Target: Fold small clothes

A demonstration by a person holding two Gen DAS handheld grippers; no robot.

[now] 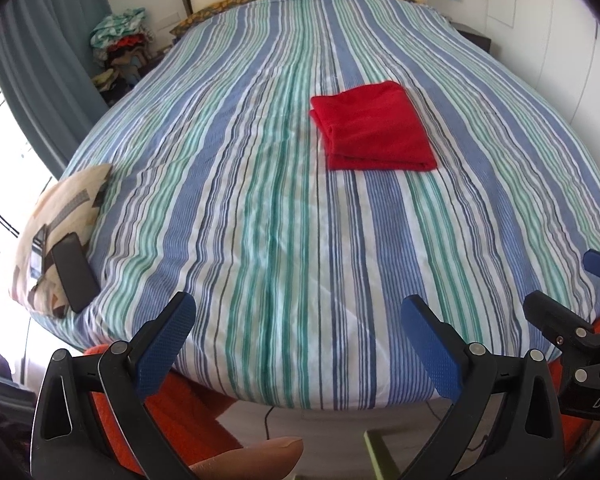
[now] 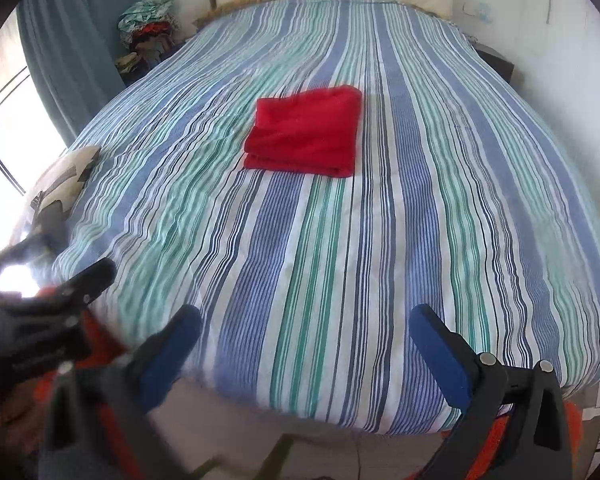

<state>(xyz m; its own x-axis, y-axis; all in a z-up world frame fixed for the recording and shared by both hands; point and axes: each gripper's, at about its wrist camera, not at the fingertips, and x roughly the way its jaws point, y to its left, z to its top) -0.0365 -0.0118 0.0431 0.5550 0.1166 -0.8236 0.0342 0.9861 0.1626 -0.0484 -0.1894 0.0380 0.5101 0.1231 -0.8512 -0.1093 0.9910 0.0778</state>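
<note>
A red garment lies folded into a neat rectangle on the striped bed cover, right of the bed's middle; the right wrist view shows the same red garment near the centre. My left gripper hovers open over the bed's near edge, far short of the garment, with nothing between its blue pads. My right gripper is likewise open and empty at the foot of the bed. The right gripper shows at the right edge of the left wrist view, and the left gripper appears blurred at the left of the right wrist view.
A patterned pillow with a dark phone on it rests at the bed's left edge. A pile of clothes sits beside the blue curtain. A dark nightstand stands at the far right. A person's knee shows below.
</note>
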